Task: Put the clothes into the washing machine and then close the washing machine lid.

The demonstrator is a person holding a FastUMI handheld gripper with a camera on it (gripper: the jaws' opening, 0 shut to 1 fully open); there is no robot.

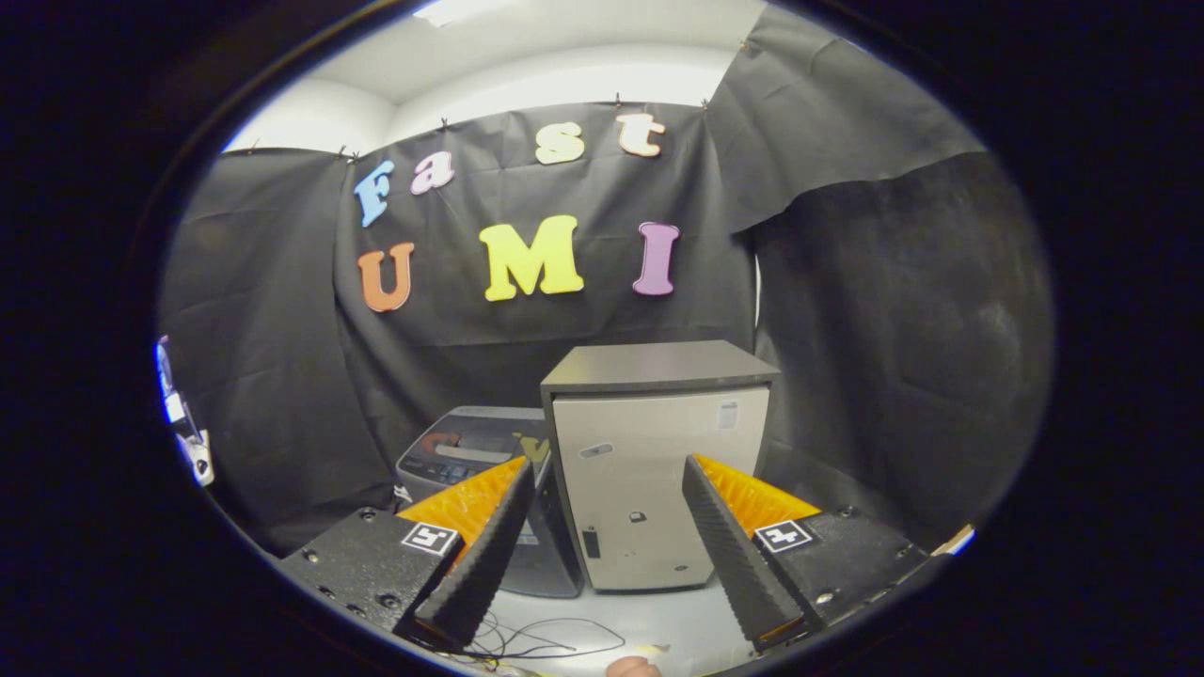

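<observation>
My gripper (pixel 602 463) is open, its two fingers spread wide with nothing between them. Beyond the left finger stands a small grey top-loading washing machine (pixel 467 444). Its glossy lid lies flat on top and mirrors the wall behind; the left finger hides its front. Between the fingers, a little further on, stands a beige box-shaped cabinet (pixel 649 423) with a dark flat top, right beside the washing machine.
Thin dark cables (pixel 555 645) lie on the pale floor just under the fingers. A person's fingertip (pixel 632 668) shows below the fingers. Black cloth walls close in the booth behind and on both sides. A white object (pixel 183 428) hangs at the far left.
</observation>
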